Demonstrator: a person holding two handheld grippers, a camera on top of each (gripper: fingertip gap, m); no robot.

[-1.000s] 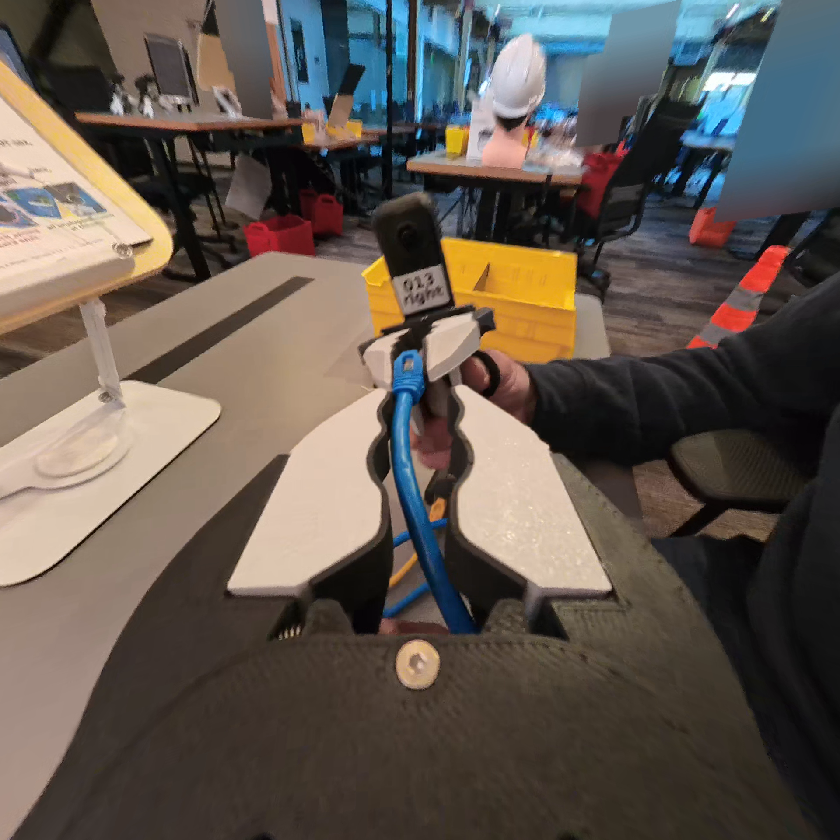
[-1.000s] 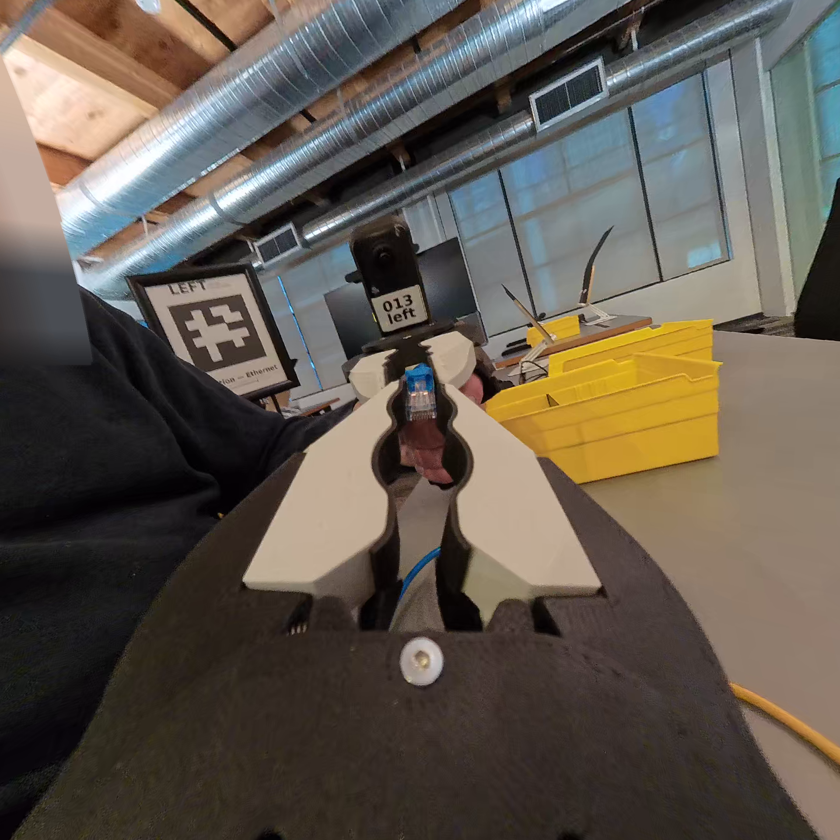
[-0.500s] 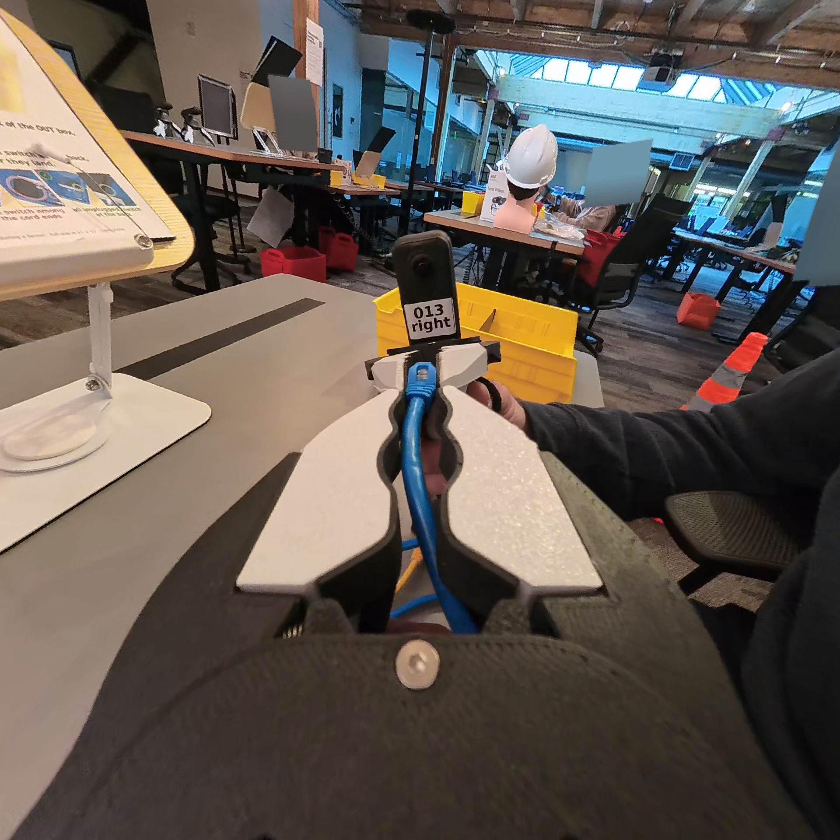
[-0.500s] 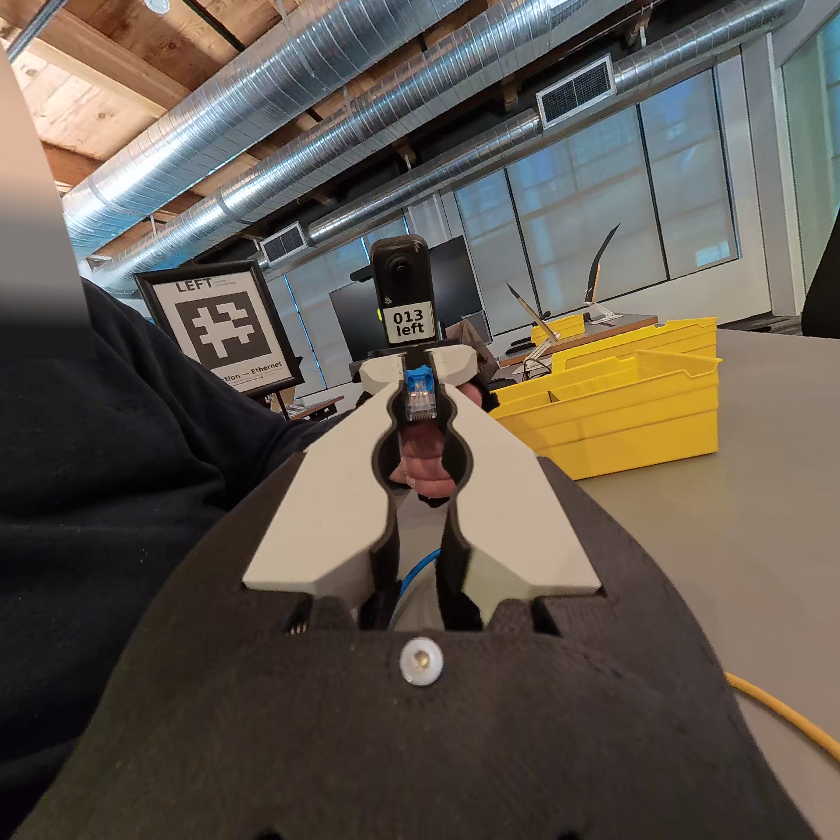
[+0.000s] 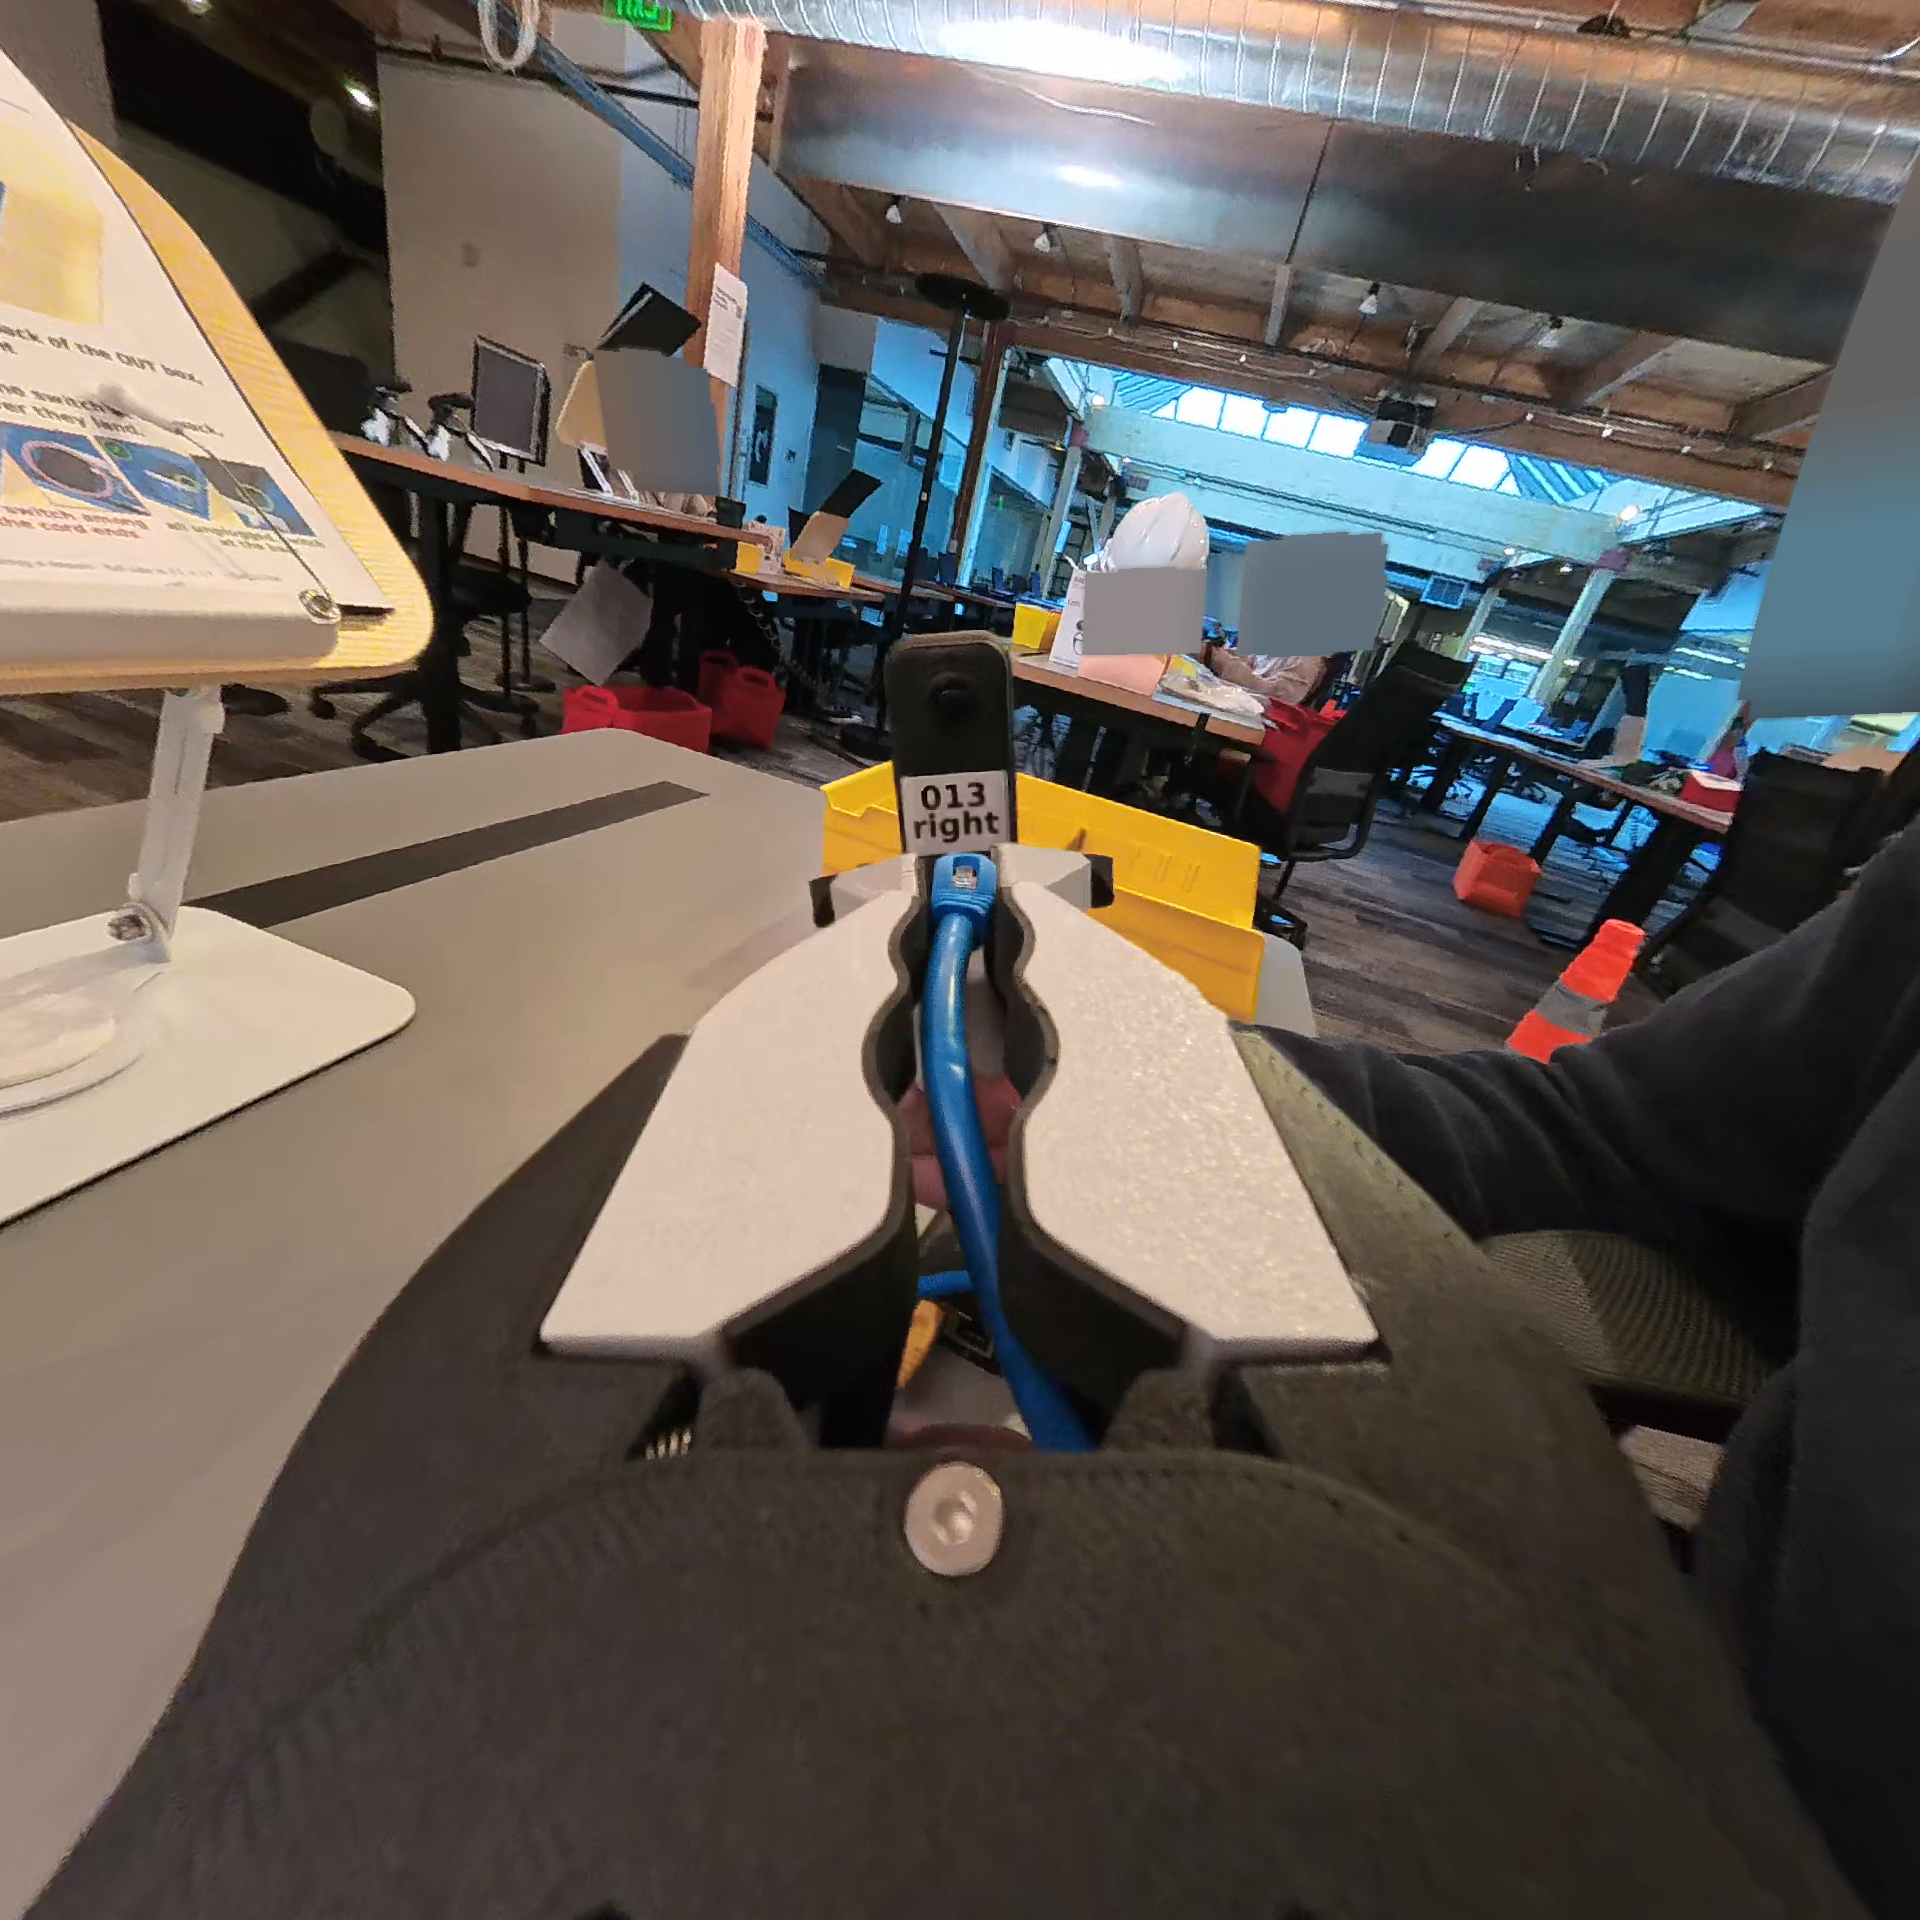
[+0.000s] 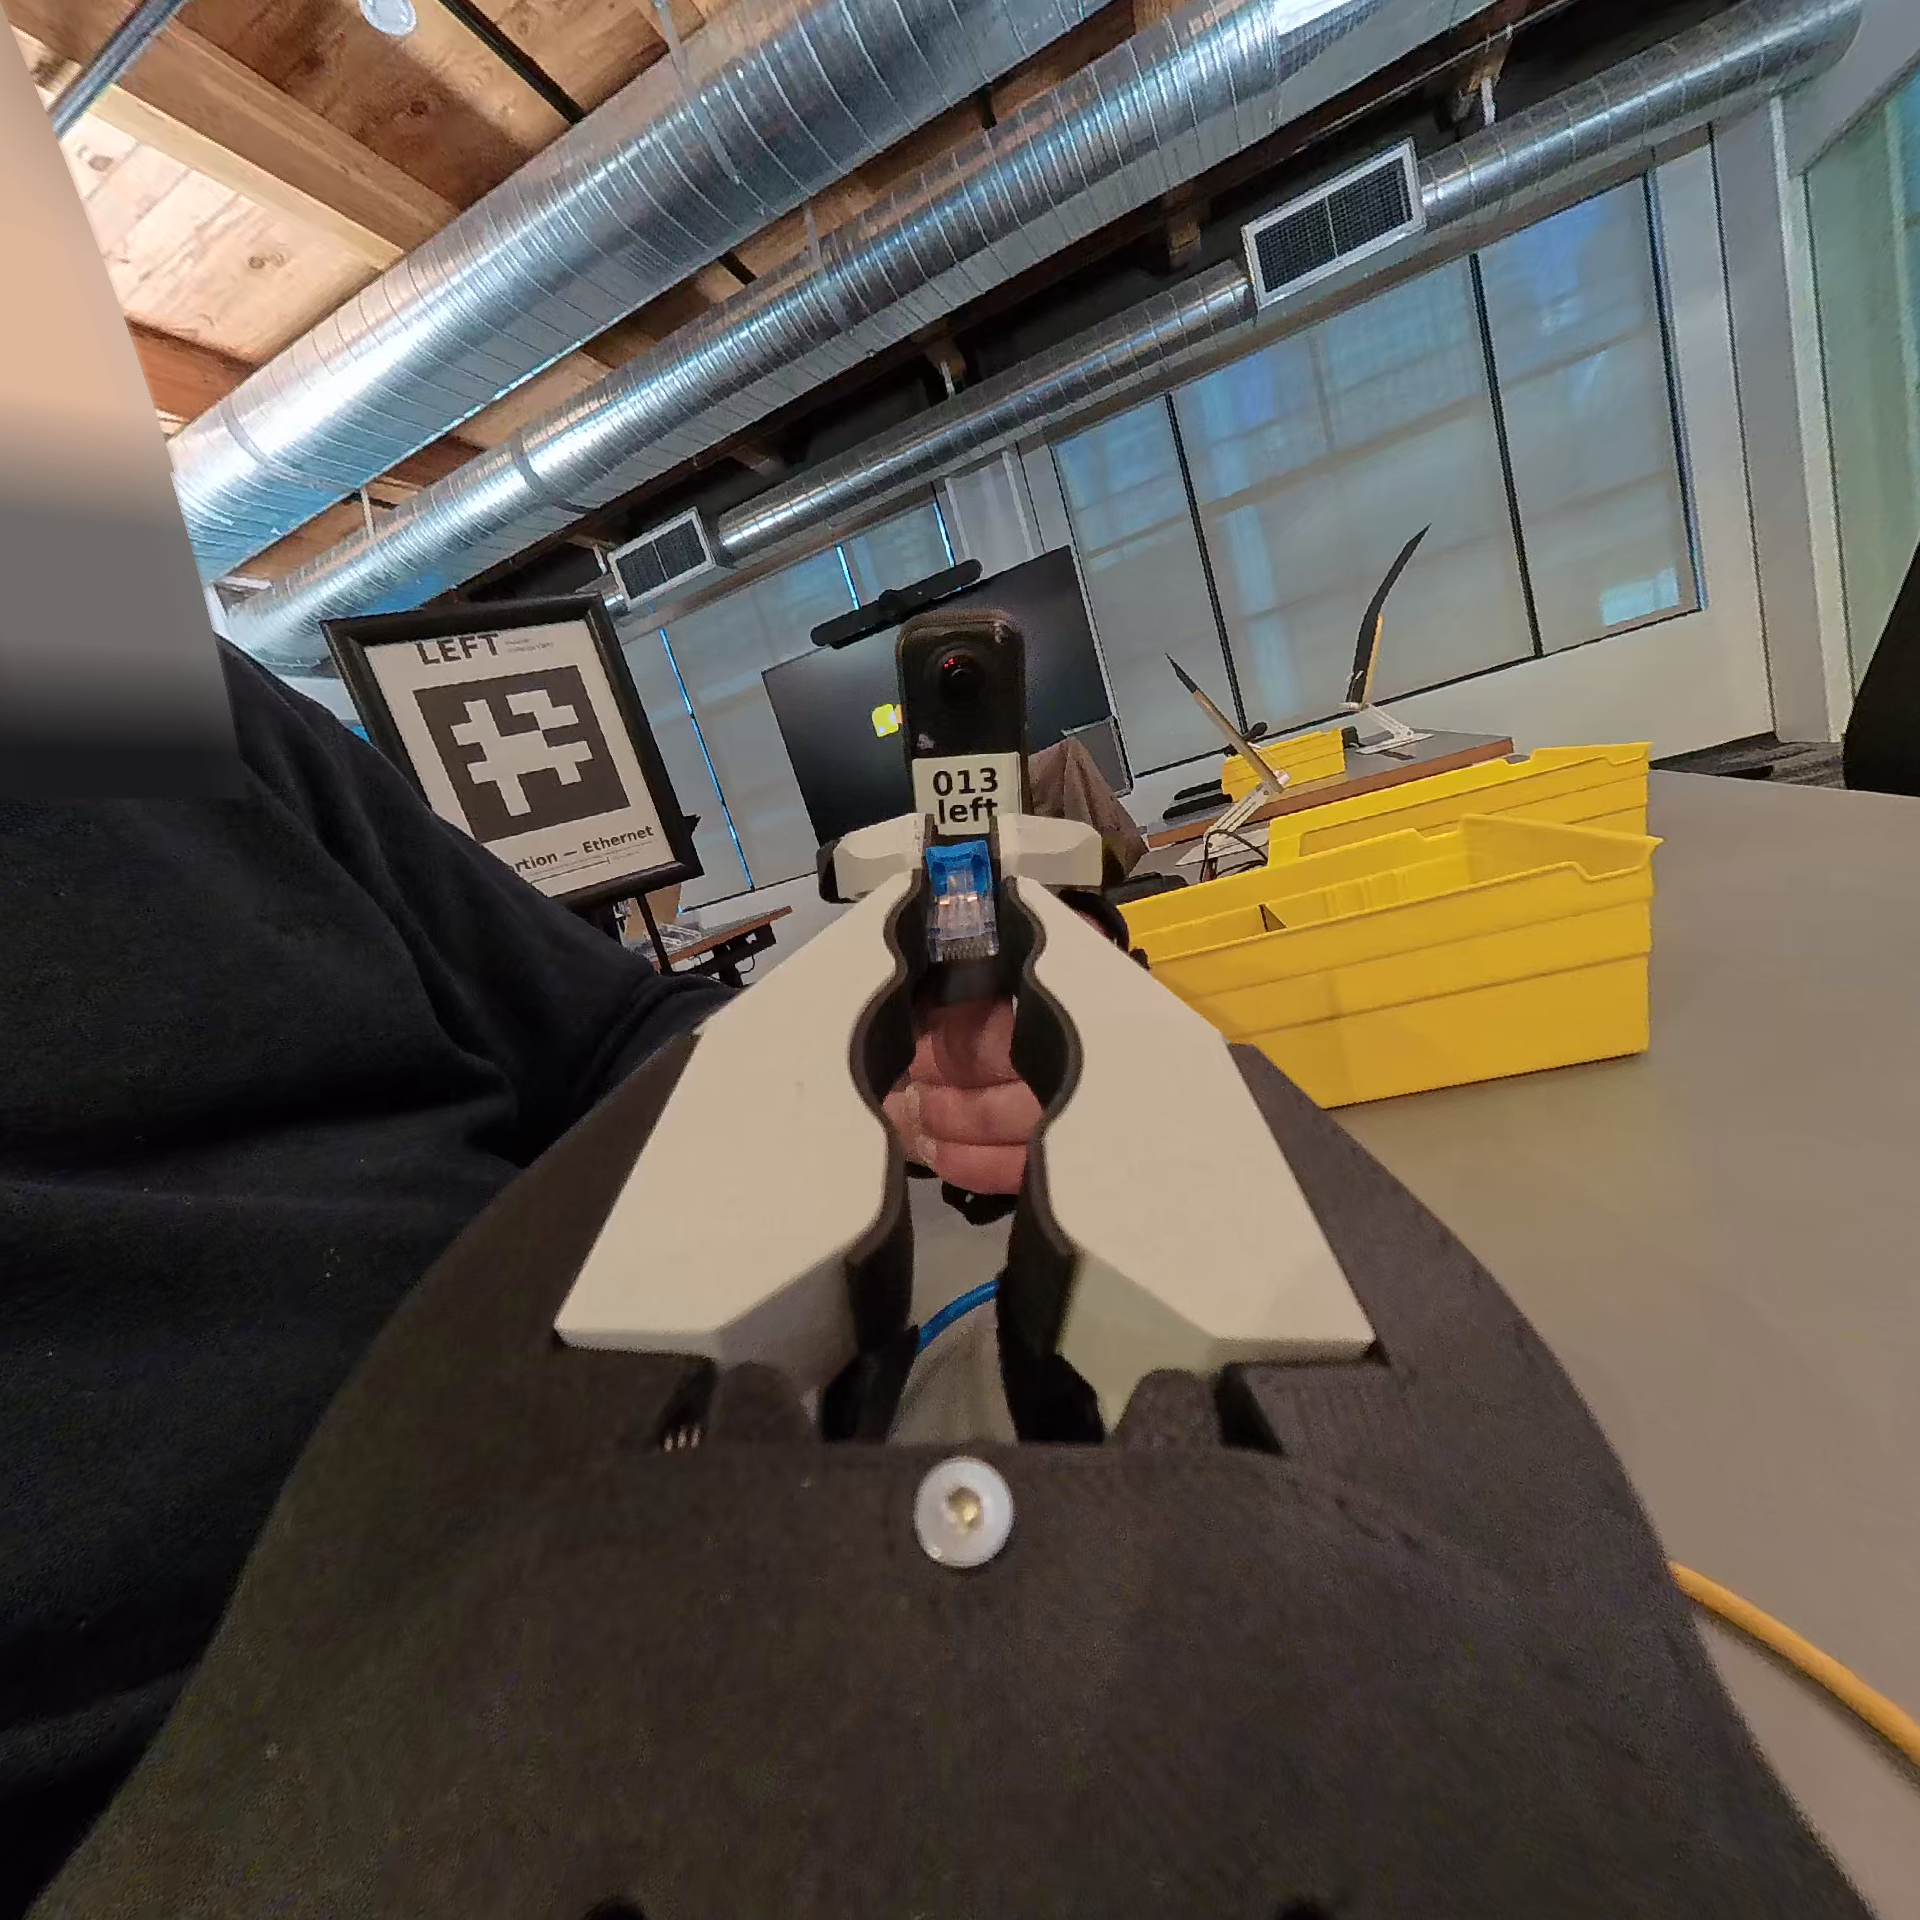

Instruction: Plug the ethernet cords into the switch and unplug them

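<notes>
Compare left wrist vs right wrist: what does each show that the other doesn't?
Left wrist only: the blue cord running back between the left gripper's fingers, a white document stand, an orange cone.

Right wrist only: the clear plug contacts facing the lens at the right gripper, a framed marker sign, a yellow cord on the table.

Both: the two grippers tip to tip on the blue plug, a yellow bin, the grey table. No switch visible.

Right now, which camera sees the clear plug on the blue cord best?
The right wrist view: the clear plug faces that camera, pinched at the claw tips. The left wrist view shows mostly the blue cord running between its claw fingers, with the plug end-on at the tip.
</notes>
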